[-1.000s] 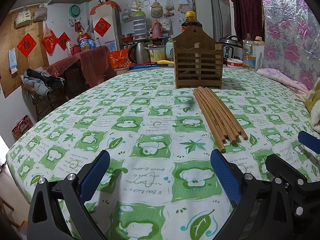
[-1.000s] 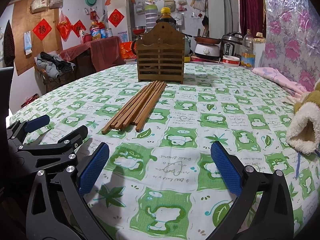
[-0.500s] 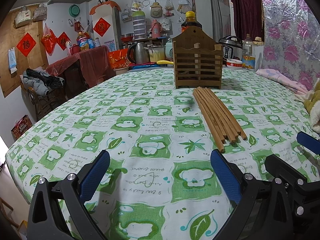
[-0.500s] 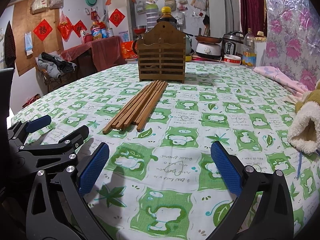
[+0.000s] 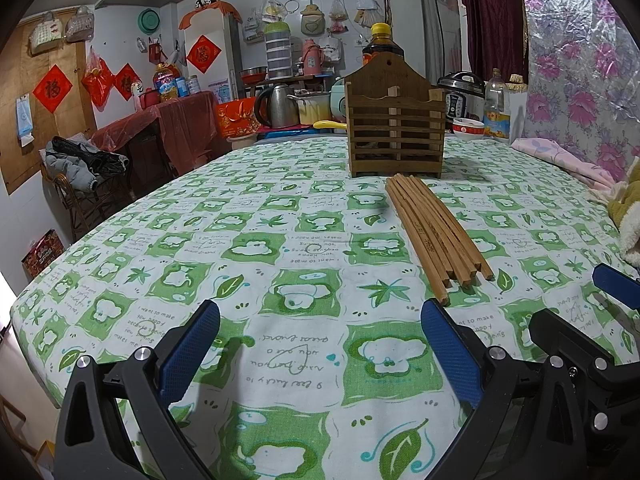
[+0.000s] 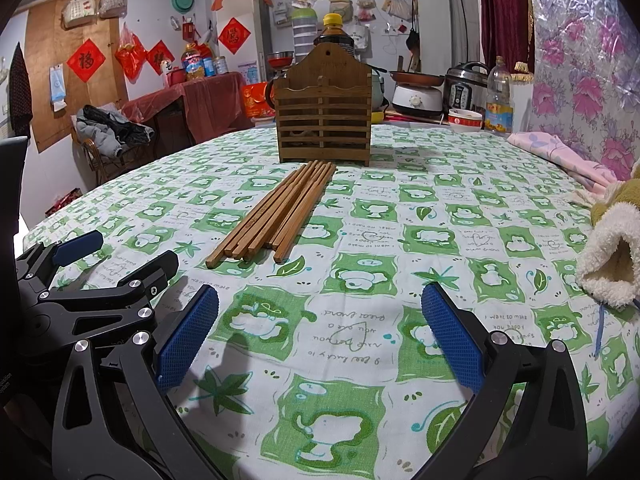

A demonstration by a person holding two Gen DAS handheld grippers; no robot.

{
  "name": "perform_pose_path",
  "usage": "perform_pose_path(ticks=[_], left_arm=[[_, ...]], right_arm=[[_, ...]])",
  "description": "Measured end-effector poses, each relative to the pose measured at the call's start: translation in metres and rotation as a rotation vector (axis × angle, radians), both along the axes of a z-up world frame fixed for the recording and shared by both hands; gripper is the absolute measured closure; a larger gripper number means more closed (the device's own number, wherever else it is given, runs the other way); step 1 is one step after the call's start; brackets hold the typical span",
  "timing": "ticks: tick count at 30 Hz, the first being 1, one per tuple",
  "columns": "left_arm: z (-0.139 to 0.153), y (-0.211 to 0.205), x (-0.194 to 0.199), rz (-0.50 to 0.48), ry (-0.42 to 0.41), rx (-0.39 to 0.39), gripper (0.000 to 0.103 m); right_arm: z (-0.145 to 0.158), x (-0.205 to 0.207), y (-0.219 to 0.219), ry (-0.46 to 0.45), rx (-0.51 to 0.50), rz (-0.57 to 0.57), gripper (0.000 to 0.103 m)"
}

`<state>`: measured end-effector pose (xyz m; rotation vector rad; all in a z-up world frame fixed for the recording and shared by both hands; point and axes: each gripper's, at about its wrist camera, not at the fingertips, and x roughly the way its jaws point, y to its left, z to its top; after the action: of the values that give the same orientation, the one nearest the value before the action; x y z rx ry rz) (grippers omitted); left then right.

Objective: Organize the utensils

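Note:
A bundle of several wooden chopsticks (image 5: 434, 232) lies flat on the green-and-white tablecloth (image 5: 248, 248), pointing toward a slatted wooden utensil holder (image 5: 396, 132) that stands upright behind it. The chopsticks (image 6: 280, 212) and the holder (image 6: 324, 120) also show in the right wrist view. My left gripper (image 5: 320, 344) is open and empty, low over the cloth, its right finger just short of the nearest chopstick end. My right gripper (image 6: 320, 332) is open and empty, to the right of the bundle's near ends. The left gripper's body (image 6: 92, 292) shows at the left of the right wrist view.
A fleecy cream-and-tan cloth (image 6: 612, 256) and a pink cloth (image 6: 560, 156) lie at the table's right edge. A bowl (image 6: 464, 119), an oil bottle (image 6: 498, 100), cookers and a kettle (image 5: 276, 106) crowd the far side behind the holder.
The right gripper has crept slightly forward toward the chopsticks. The left gripper has hardly moved. Both stay open.

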<state>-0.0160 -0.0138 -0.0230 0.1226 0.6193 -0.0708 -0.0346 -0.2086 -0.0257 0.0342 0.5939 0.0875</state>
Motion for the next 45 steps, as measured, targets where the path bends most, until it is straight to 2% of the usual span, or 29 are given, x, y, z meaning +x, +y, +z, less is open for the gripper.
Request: perform_pose_path(ticks=[27, 31, 34, 38, 40, 43, 45], left_arm=[[-0.001, 0.001, 0.000, 0.001, 0.001, -0.001, 0.004], [-0.001, -0.005, 0.002, 0.004, 0.023, 0.020, 0.004], [-0.002, -0.009, 0.005, -0.010, 0.061, 0.041, 0.005], [0.003, 0.002, 0.012, -0.028, 0.148, -0.009, 0.005], [0.011, 0.014, 0.018, -0.019, 0.185, -0.066, 0.005], [0.027, 0.030, 0.029, -0.006, 0.217, -0.150, 0.005], [0.034, 0.032, 0.040, -0.019, 0.249, -0.170, 0.005]], right_arm=[[0.001, 0.000, -0.001, 0.004, 0.001, 0.002, 0.005], [-0.001, 0.003, 0.005, 0.036, -0.018, 0.008, 0.005], [-0.004, 0.007, 0.011, 0.097, -0.044, 0.030, 0.005], [-0.001, 0.007, 0.008, 0.142, -0.055, 0.044, 0.005], [0.006, 0.004, 0.005, 0.150, -0.060, 0.052, 0.005], [0.034, 0.003, -0.007, 0.105, -0.060, 0.041, 0.005], [0.053, 0.009, -0.014, 0.089, -0.041, 0.029, 0.005]])
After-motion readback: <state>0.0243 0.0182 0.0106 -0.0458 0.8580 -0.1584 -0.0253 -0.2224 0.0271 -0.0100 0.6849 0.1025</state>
